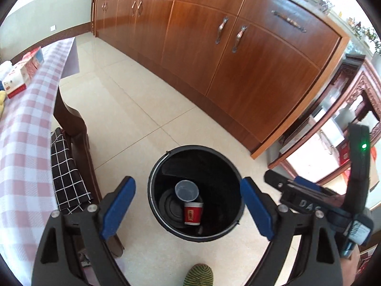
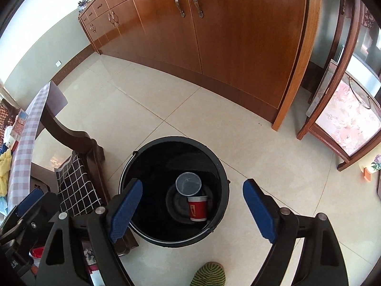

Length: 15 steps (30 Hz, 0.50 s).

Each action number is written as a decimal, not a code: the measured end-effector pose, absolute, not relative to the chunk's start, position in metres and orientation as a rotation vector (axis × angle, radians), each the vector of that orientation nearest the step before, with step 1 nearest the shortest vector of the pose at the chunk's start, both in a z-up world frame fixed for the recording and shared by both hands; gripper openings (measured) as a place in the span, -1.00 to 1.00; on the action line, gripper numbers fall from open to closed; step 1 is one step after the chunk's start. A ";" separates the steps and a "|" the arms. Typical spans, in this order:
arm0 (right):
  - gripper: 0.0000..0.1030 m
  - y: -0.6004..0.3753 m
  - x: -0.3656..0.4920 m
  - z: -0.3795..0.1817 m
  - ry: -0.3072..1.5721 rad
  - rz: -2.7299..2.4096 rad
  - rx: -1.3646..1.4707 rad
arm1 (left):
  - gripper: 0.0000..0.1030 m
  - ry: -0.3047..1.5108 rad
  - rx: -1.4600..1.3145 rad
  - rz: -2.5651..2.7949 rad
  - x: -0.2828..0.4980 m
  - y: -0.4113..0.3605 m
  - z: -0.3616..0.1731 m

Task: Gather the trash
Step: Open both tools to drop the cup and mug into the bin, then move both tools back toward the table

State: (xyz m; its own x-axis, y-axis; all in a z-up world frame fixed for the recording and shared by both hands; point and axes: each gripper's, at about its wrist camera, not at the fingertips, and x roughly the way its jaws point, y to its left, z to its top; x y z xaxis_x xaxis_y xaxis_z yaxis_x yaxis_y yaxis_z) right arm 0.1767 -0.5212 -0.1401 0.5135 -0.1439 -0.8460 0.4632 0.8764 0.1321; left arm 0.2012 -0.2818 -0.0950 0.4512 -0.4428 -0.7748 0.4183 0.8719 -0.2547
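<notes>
Claws point(image 1: 188, 207) point(image 2: 193, 209) spread empty, poised side by side above bin point(image 1: 221, 159)

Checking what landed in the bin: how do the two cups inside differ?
The clear plastic cup is see-through and colourless; the red paper cup is opaque red with a white rim. The clear cup's mouth looks wider. The clear cup lies farther from the cameras, the red one nearer. Both are empty and rest at the bottom of the black bin.

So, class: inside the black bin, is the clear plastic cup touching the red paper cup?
Touching. In the right wrist view the clear plastic cup rests against the red paper cup with no gap between them on the black bin floor.
</notes>
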 end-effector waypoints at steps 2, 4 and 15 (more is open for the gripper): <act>0.71 -0.514 0.166 -0.132 0.945 -0.384 0.378 | 0.76 0.950 -0.033 -0.540 0.195 -0.274 -0.086; 0.71 -0.506 0.155 -0.125 0.927 -0.391 0.377 | 0.76 0.930 -0.036 -0.532 0.189 -0.265 -0.076; 0.72 -0.433 0.115 -0.069 0.775 -0.307 0.319 | 0.76 0.788 -0.041 -0.430 0.157 -0.193 -0.026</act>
